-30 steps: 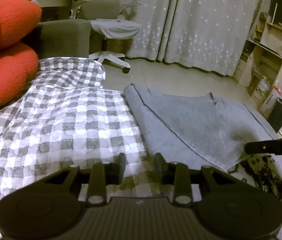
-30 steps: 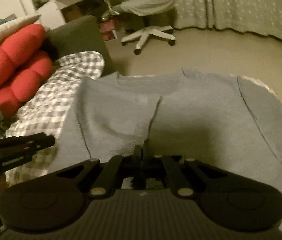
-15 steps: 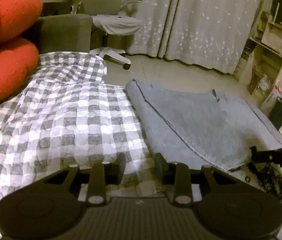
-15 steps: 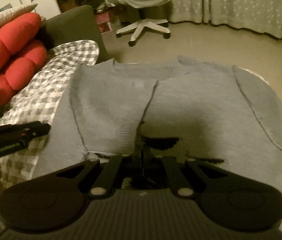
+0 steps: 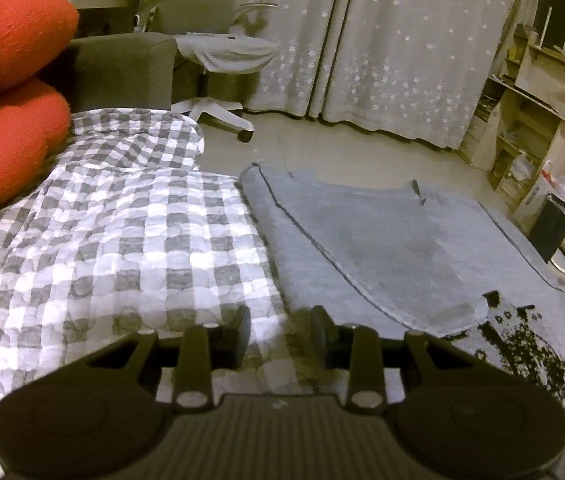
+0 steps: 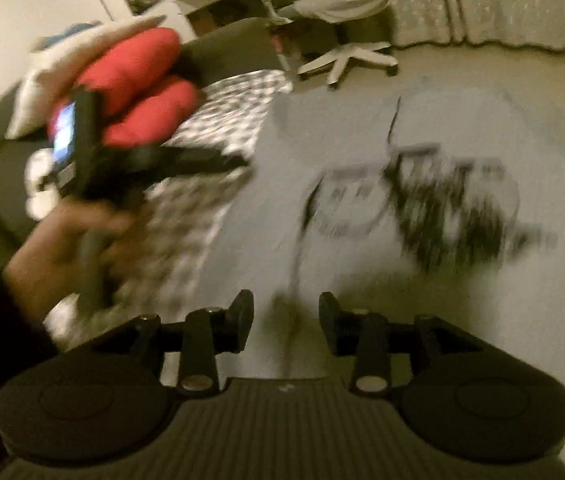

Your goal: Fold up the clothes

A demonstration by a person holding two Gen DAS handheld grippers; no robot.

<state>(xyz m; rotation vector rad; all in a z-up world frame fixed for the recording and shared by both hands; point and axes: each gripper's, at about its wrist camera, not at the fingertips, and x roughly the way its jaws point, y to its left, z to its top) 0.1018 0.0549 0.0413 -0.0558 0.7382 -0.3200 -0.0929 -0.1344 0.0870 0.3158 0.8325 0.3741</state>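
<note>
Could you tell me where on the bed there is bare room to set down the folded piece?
The free patch is the checkered quilt, bordered by the red cushions on one side and the grey sweater on the other. The left gripper hovers open at its near edge. The sweater's side is crowded: cloth covers it right up to the bed's edge.

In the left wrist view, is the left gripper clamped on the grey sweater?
No. The left gripper has its jaws apart with nothing between them, above the checked blanket just beside the edge of the grey sweater.
</note>
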